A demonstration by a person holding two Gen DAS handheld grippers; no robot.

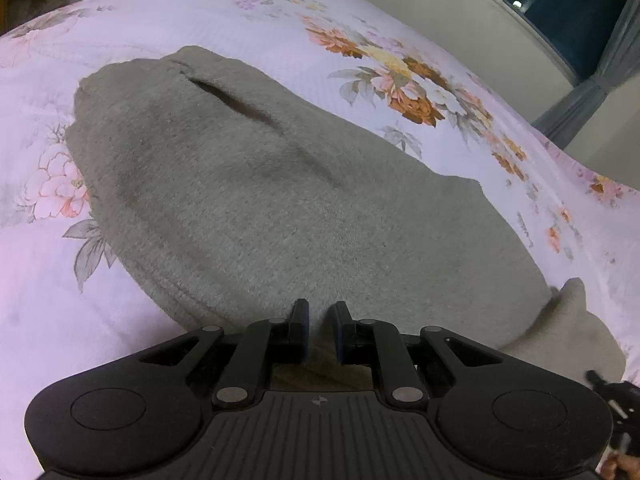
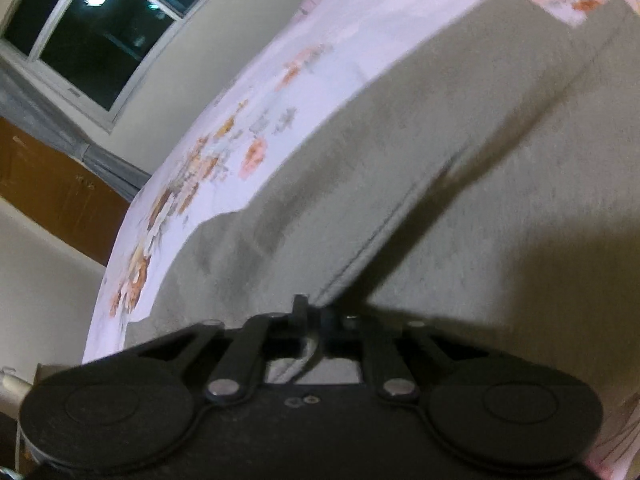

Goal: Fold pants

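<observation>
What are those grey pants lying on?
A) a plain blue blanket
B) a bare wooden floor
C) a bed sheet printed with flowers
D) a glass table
C: the grey pants are spread over a pale sheet with orange and pink flower prints, seen around the cloth in both wrist views.
</observation>
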